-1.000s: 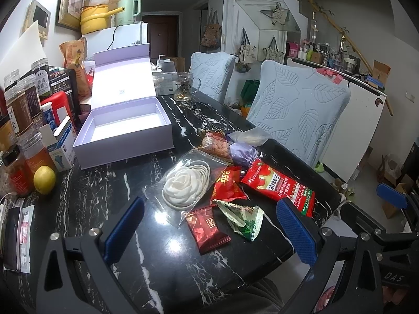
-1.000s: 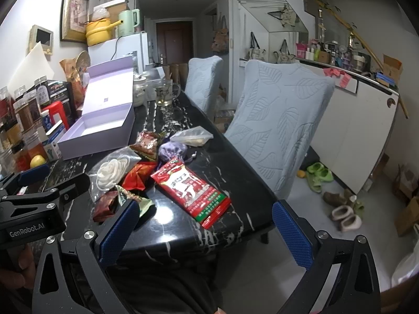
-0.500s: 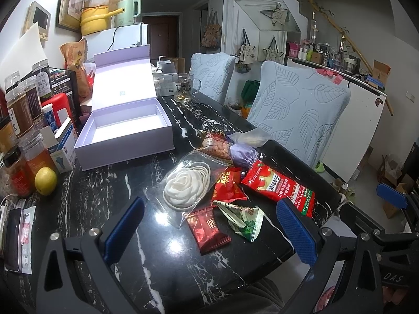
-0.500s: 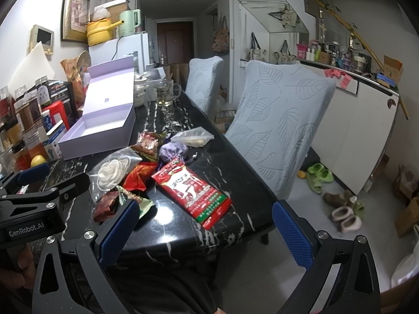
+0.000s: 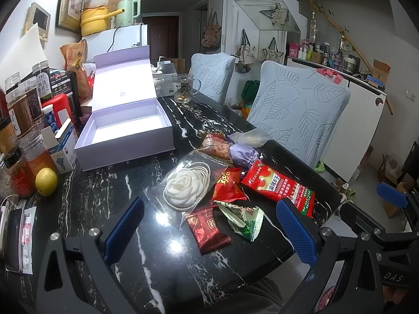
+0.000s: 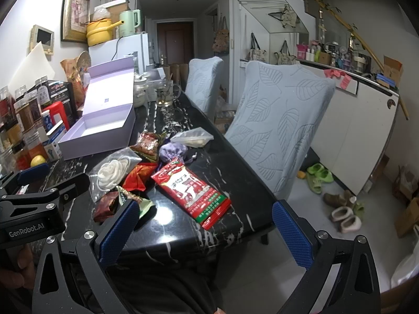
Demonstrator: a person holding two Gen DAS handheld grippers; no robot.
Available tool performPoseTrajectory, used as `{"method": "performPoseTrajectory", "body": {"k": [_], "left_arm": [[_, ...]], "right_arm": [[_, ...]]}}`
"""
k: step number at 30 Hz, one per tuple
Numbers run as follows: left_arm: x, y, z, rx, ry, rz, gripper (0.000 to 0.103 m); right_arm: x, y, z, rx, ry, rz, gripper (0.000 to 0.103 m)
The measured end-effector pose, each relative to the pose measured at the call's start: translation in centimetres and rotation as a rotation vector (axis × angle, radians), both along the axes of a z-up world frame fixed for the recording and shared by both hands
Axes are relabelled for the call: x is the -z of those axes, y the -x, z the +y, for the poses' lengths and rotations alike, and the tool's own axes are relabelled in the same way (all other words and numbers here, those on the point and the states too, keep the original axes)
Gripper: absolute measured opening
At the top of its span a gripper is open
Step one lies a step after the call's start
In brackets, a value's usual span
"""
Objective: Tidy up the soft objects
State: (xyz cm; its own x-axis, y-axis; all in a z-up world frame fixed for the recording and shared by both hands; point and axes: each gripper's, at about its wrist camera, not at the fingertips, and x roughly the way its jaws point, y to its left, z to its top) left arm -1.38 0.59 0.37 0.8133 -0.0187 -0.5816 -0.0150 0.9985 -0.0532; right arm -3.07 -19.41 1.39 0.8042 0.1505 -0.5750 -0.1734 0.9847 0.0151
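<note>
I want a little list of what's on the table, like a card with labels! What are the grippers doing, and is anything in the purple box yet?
left gripper: open, holds nothing, above the table's near edge
right gripper: open, holds nothing
purple box: lid up, inside looks empty
snack pile: on the black marble table, beside the box, not in it
white rose in clear bag: left side of the pile
big red packet: right side of the pile
small dark red packet: nearest the left gripper
green foil packet: next to it
lemon: far left, by the jars

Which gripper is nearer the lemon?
Left. The left gripper hovers just right of the lemon; the right gripper is farther right, past the table's edge.
</note>
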Motion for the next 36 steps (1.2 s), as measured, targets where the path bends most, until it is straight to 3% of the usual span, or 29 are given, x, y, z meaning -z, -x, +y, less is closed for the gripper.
{"method": "performPoseTrajectory", "body": {"k": [9,24,33,36], "left_arm": [[0.9,-0.4,0.5,-0.04,-0.006,0.017,0.103],[5.1,-2.1,1.3,-0.065,0.004,0.086,0.102],[7.5,-3.3,1.5,-0.057,0.021,0.14,0.073],[7.7,-3.4,1.2,-0.042,0.026,0.142,0.071]], "right_arm": [[0.3,-0.1,0.1,-0.01,-0.005,0.0,0.103],[2.5,-0.9,-0.2,-0.032,-0.01,0.028,0.103],[3.2,-1.1,-0.1,-0.035,-0.001,0.038,0.103],[3.4,-1.2,-0.1,-0.035,0.002,0.041,0.103]]}}
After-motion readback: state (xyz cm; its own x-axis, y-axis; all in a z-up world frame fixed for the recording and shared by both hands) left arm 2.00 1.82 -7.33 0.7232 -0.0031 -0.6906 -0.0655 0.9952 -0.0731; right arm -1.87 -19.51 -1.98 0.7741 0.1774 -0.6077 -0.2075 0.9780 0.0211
